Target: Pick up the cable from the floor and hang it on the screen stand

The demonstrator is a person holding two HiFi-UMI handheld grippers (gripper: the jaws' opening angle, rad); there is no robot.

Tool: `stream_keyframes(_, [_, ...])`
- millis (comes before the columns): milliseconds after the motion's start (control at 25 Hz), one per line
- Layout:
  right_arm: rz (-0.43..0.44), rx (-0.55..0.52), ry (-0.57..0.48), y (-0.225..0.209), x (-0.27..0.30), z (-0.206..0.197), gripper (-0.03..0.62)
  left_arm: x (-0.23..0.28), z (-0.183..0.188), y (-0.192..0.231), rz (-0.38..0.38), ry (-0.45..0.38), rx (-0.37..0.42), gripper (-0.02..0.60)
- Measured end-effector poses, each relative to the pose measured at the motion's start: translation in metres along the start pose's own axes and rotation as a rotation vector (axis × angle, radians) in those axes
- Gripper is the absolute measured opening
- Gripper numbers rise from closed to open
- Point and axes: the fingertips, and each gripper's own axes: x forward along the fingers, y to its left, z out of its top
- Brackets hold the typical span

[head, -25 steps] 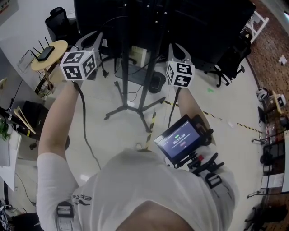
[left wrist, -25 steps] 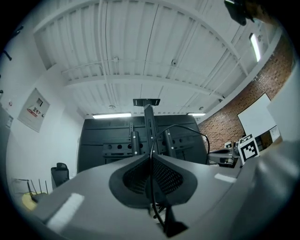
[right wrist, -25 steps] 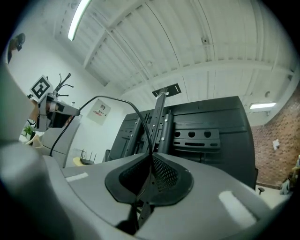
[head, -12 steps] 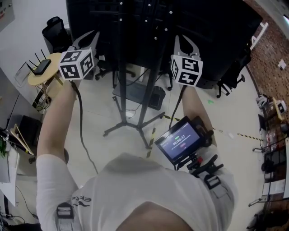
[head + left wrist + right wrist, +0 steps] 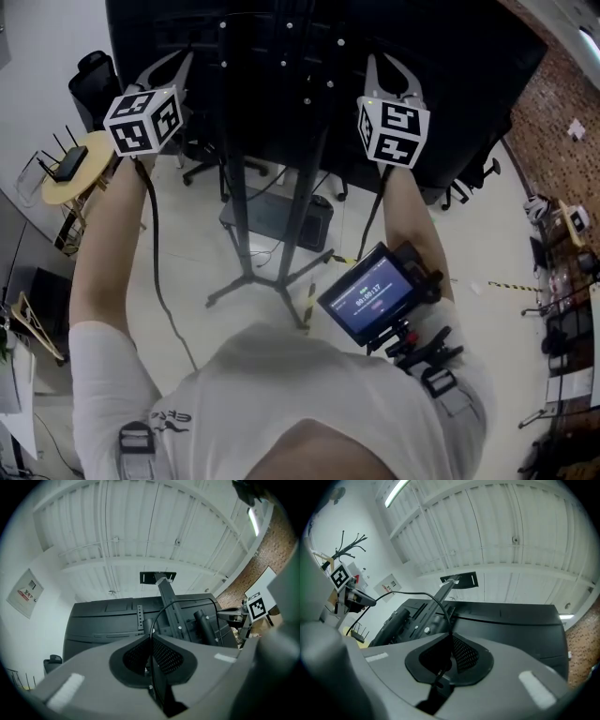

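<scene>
Left tongs (image 5: 151, 638) clamped tight on the thin black cable (image 5: 187, 602), held high at the back of the black screen (image 5: 103, 620); one run of cable drops along the left arm (image 5: 103, 244) toward the floor (image 5: 187, 244). Between the tongs the cable arcs across the post of the screen stand (image 5: 169, 603), contact can't be told. Right tongs (image 5: 450, 639) also pinched on the cable, right of the post, roughly level with the left.

thin black cable (image 5: 159, 612), arched, seemingly across screen stand (image 5: 302, 202)
</scene>
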Motion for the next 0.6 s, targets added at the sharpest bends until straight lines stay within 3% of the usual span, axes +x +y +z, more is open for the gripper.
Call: stream_keyframes(600, [-0.173,-0.144,0.18,-0.014,0.065,-0.012,0.031,0.11,-0.01,0.056,-0.119,0.015,-0.031,0.018])
